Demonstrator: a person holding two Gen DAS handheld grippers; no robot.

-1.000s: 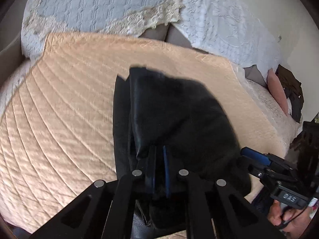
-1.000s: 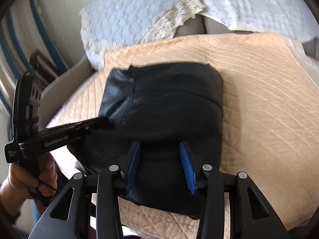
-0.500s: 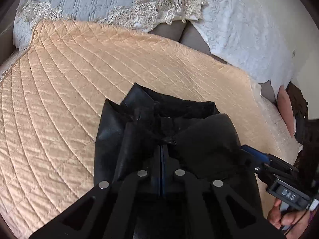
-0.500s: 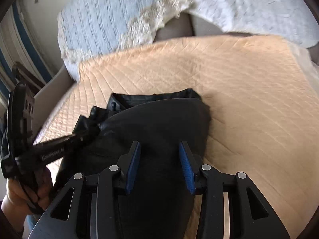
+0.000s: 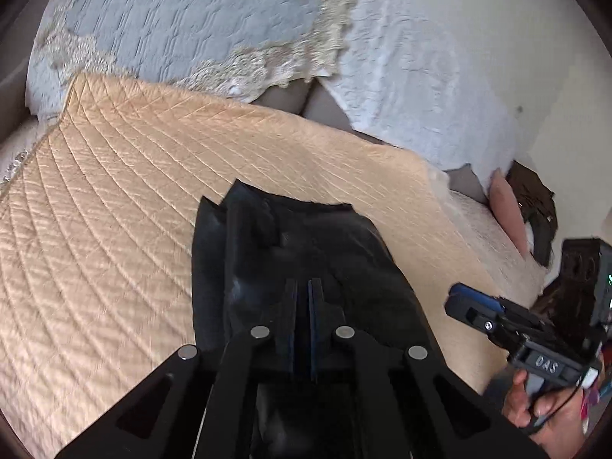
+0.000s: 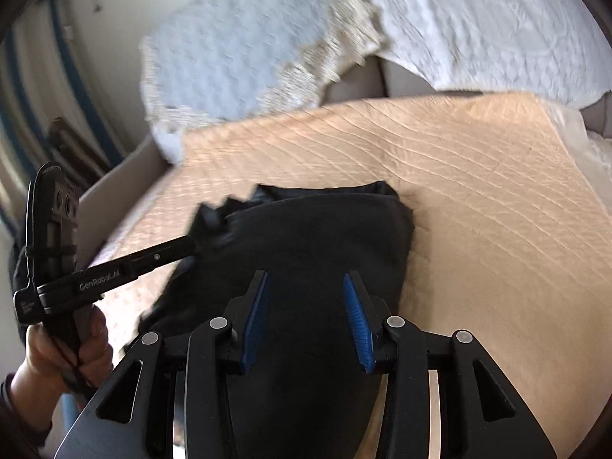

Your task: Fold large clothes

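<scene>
A black garment (image 5: 325, 252) lies in a folded heap on the peach quilted bedspread (image 5: 114, 210). My left gripper (image 5: 303, 287) is shut on a fold of its near edge, with the pads pressed together through the cloth. In the right wrist view the left gripper (image 6: 197, 243) pinches the bunched left side of the garment (image 6: 325, 237). My right gripper (image 6: 306, 287) hovers over the garment's near part. Its blue pads stand well apart, and the cloth runs beneath and between them with no pad pressing on it. From the left wrist, the right gripper (image 5: 472, 300) sits just off the garment's right edge.
A blue-grey lace-edged pillow (image 5: 183, 19) and a white one (image 5: 413, 76) lie at the head of the bed. A pink cushion (image 5: 508, 206) and dark clutter (image 5: 535, 206) sit at the right. A person's hands (image 6: 57, 348) hold the gripper handles. The bed's left edge (image 6: 126, 176) borders a wall.
The left jaws, slightly apart a second ago, have shut on the cloth. Both views swung down toward the bed and back. The garment's far edge now looks more bunched.
</scene>
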